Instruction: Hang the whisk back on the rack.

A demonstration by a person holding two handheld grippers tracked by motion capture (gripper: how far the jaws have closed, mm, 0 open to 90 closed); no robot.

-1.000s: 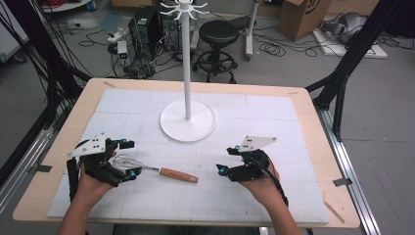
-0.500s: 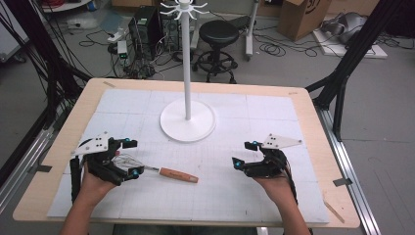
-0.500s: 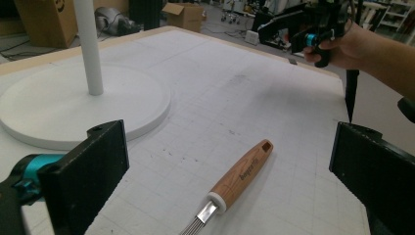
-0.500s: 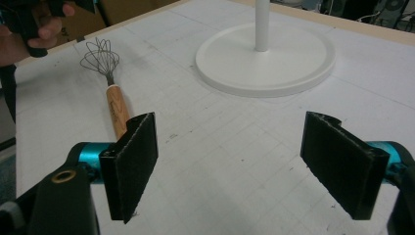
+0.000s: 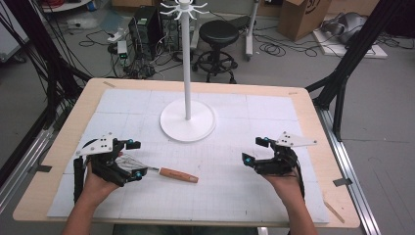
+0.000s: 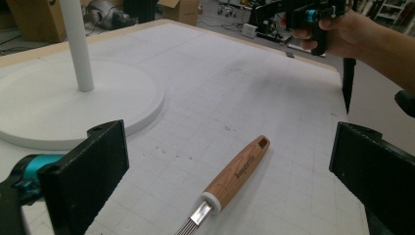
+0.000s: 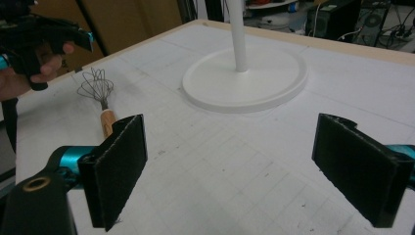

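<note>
High view: the white stand (image 5: 187,120) loses its hooks to the frame's top edge. Left gripper (image 5: 131,159), jaws apart, straddles the whisk (image 5: 161,171), hiding its wires; right gripper (image 5: 254,150), just opened further, hovers empty.

High view looks down on the table (image 5: 303,117); both low gripper views face inward, sharing the whisk (image 6: 235,174) and white stand (image 7: 244,78).

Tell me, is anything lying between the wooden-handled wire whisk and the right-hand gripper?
No. In the high view, only bare white gridded mat stretches from the wooden-handled wire whisk to the open right gripper.
</note>
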